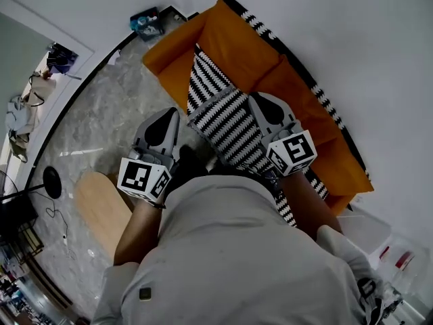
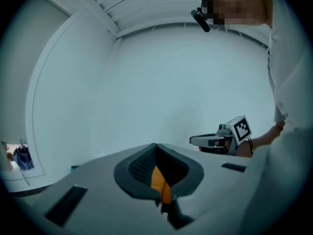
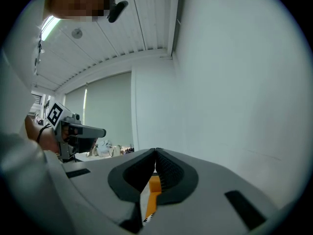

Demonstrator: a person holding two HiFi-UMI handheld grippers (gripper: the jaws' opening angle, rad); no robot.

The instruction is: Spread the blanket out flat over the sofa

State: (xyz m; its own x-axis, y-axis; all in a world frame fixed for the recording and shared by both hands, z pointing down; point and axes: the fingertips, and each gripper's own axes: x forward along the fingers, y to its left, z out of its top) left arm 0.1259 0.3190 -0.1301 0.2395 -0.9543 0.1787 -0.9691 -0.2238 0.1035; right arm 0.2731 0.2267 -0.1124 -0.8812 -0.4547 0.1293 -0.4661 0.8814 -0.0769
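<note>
The blanket (image 1: 233, 42) is orange, with a black-and-white zigzag side (image 1: 230, 124) and a striped border. In the head view it lies stretched away from me, and I cannot make out the sofa under it. Its near fold rises between both grippers. My left gripper (image 1: 164, 120) points upward at that fold's left and is shut on the blanket. My right gripper (image 1: 264, 103) is shut on the fold's right side. In the left gripper view the jaws (image 2: 156, 146) are shut, with orange cloth (image 2: 158, 180) pinched below the tips. The right gripper view shows its jaws (image 3: 155, 151) shut on orange cloth (image 3: 152, 190).
Grey marble floor (image 1: 108, 114) lies left of the blanket. On it are a pale oval wooden board (image 1: 101, 208) and a black round base with a cable (image 1: 52, 181). A blue object (image 1: 145, 22) sits by the white wall. A white box (image 1: 369, 229) stands at the right.
</note>
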